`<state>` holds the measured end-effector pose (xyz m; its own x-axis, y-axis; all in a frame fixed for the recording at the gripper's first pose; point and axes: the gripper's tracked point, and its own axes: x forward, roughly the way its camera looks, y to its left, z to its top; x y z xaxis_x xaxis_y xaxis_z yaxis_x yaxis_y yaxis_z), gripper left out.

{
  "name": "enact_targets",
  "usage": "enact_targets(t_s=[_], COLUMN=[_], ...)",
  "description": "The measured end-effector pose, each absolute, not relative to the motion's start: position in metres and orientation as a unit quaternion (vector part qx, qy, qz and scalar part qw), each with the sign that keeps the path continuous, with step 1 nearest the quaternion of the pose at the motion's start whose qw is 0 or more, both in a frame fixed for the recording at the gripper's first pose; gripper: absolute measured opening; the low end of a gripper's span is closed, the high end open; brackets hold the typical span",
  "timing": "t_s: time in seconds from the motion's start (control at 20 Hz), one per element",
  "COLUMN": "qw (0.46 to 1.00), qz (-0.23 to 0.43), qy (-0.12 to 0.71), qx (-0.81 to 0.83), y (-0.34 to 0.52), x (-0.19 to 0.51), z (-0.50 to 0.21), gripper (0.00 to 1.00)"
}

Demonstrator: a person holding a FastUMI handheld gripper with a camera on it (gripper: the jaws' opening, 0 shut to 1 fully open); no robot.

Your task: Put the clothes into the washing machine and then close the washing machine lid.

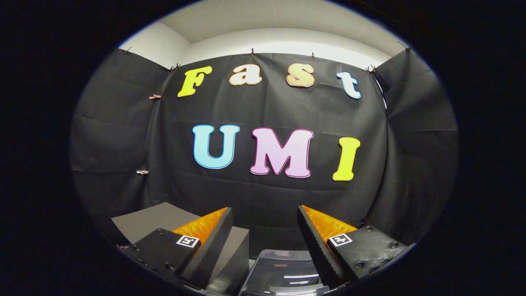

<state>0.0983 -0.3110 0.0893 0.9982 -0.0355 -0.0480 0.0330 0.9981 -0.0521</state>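
Note:
My gripper (pixel 265 211) is open, its two black fingers with orange sides spread wide and nothing between them. Low between the fingers lies a translucent smoky panel (pixel 283 271) with light reflections, likely the washing machine's lid, seen from above. A grey box-like body (pixel 230 250) with a flat top sits under and behind the left finger (pixel 213 242). I see no clothes. The fingers point at the black cloth wall.
A flat grey surface (pixel 152 220) extends to the left behind the left finger. Black cloth walls close the booth on the left, back and right, with a white ceiling above.

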Motion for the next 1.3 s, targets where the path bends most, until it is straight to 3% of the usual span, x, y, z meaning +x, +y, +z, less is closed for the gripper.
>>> enact_targets(t_s=[1.3], qw=[1.000], qz=[-0.021], qy=[0.006], qx=[-0.003], y=[-0.315], x=[0.098], z=[0.105], gripper=[0.98])
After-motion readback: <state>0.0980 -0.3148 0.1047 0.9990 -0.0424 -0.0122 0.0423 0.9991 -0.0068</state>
